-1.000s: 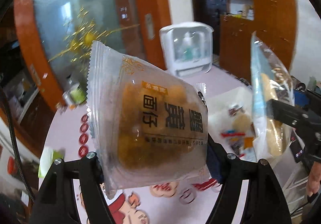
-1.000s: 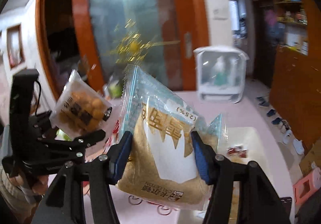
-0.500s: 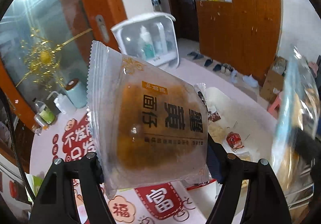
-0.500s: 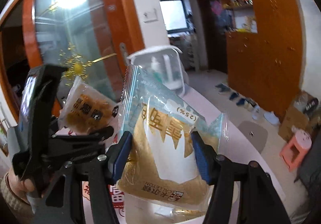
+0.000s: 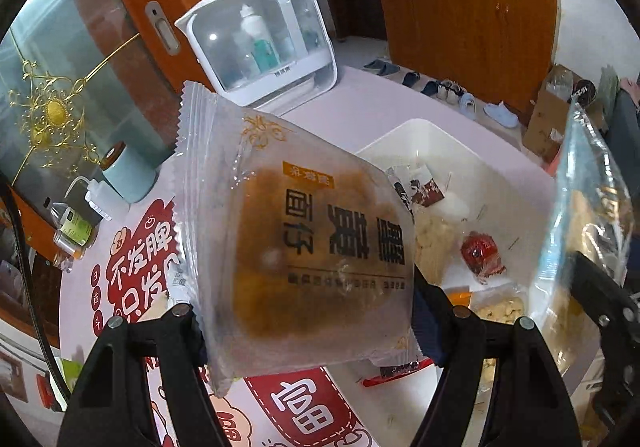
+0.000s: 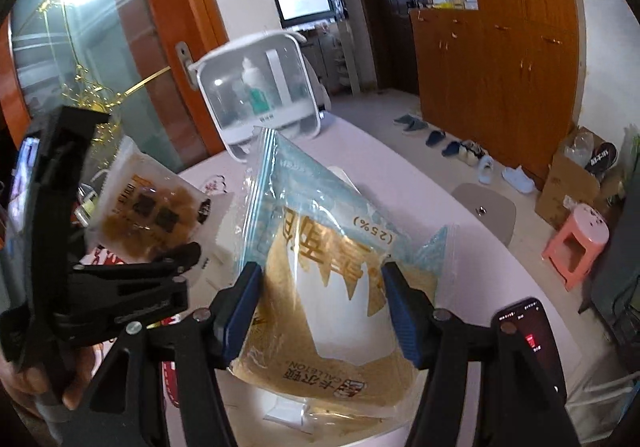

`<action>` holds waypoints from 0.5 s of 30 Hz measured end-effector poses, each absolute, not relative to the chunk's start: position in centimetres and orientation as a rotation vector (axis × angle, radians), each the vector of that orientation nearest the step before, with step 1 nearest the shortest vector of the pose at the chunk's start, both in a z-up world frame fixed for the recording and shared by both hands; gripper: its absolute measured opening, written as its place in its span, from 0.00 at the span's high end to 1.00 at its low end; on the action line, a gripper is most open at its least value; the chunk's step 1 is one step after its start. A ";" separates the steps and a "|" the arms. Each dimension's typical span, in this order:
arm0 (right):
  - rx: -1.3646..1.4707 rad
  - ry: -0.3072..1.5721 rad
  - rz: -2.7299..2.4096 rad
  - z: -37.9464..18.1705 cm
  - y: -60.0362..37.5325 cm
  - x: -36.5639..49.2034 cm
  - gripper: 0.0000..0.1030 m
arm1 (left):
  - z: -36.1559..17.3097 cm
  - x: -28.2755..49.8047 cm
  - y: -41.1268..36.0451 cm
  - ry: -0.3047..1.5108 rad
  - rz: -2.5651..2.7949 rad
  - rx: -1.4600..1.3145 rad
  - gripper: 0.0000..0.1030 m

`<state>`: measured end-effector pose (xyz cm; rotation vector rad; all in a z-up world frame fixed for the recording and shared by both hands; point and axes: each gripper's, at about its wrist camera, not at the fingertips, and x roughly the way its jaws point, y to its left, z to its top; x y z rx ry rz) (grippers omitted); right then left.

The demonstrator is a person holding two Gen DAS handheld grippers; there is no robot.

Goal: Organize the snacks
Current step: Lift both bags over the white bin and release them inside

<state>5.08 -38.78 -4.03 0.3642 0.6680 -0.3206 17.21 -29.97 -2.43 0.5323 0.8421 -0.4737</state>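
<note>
My left gripper (image 5: 308,327) is shut on a clear packet (image 5: 304,247) of brown pastry with black print. It hangs over the table just left of a white bin (image 5: 404,133). The bin holds several small snacks, among them a red wrapped sweet (image 5: 480,253). My right gripper (image 6: 322,307) holds a blue-and-white packet of golden cake (image 6: 332,287). Its jaws are opening, though the blue pads still touch the packet's sides. That packet (image 5: 588,207) hangs over the bin's right side. The left gripper (image 6: 176,259) and its packet (image 6: 152,207) show at the left of the right wrist view.
A white plastic cabinet with bottles (image 5: 260,43) stands at the table's far edge. A teal cup (image 5: 128,175) and small bottles (image 5: 76,227) sit at the left. A phone (image 6: 524,335) lies at the right, with a pink stool (image 6: 576,243) on the floor beyond.
Both grippers have come down and tilted toward the table, each still carrying its packet. The white bin now lies close under them, with the right packet moved over it.
</note>
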 end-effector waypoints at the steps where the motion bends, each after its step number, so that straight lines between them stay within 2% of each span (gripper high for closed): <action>1: 0.365 0.676 -0.324 -4.3 -38.8 5.2 0.39 | -2.6 17.2 -30.0 0.843 -0.473 0.536 0.28; 8: 0.445 0.754 -0.292 -6.6 -39.5 6.1 0.37 | -4.1 17.4 -30.1 0.876 -0.483 0.560 0.25; 11: 0.411 0.731 -0.300 -6.3 -38.9 5.7 0.37 | -4.5 17.5 -29.6 0.904 -0.498 0.546 0.22; 13: 0.371 0.715 -0.337 -6.0 -38.5 5.4 0.28 | -4.9 17.6 -29.2 0.928 -0.505 0.528 0.21; 15: 0.374 0.708 -0.337 -5.5 -38.4 5.2 0.26 | -5.1 17.8 -28.7 0.944 -0.505 0.510 0.21</action>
